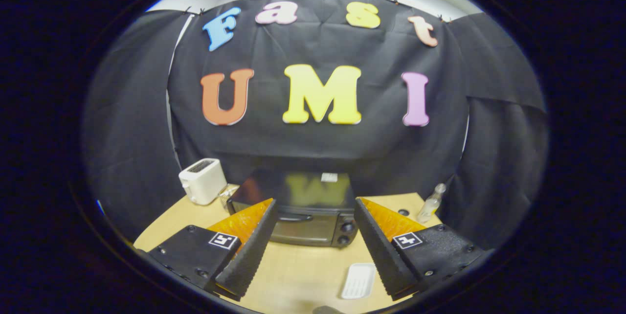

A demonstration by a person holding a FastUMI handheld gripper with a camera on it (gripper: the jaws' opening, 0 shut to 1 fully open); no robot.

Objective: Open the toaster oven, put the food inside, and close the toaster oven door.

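While the tongs [313,235] hang spread wide with nothing between their fingers, the toaster oven [298,209] sits just ahead of them on the table [293,267], framed in the gap. Its door is shut, handle across the top of the glass and two knobs down the right-hand side. A white tray [358,280] lies flat on the table close by the right finger, nearer than the oven; it looks bare, though part of it is cut off by that finger. No food is plain to see (whether any sits behind the dark, reflective door glass cannot be made out). That fits either food yet to go in or food already shut inside, so the stage is not settled. Held high and square to the oven front, the tongs seem lined up to approach or to have room to swing clear. A white bread toaster [202,181] stands beyond the left finger, something crinkled beside it too small to name, and a small clear bottle [431,204] stands beyond the right finger.
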